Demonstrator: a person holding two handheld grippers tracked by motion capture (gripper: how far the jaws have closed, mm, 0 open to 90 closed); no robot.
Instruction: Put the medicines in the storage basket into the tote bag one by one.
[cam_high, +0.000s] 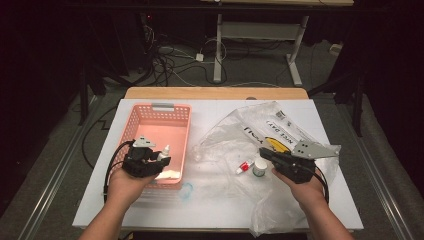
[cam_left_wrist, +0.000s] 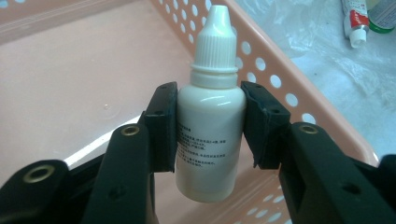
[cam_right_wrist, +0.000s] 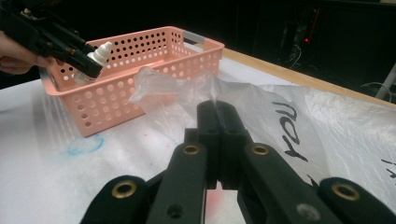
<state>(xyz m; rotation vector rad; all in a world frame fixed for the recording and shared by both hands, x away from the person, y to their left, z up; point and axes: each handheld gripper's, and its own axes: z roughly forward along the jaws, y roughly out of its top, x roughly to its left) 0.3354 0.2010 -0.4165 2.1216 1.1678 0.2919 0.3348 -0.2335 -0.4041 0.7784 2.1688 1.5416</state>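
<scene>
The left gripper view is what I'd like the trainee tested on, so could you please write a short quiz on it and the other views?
1. True or false: the left hand-held gripper is shut on the white dropper bottle.
2. Over what is the bottle held? A) the plastic bag B) the pink basket C) bare table
3. Fill in: the right hand-held gripper has its jaws ____.

Key:
1. True; both pads press its sides.
2. B, the pink basket.
3. Shut, with nothing between them, over the plastic bag.

Dark room, grey floor (cam_high: 60, 150) strewn with cables (cam_high: 170, 62), white desk frame (cam_high: 260, 35) behind.
</scene>
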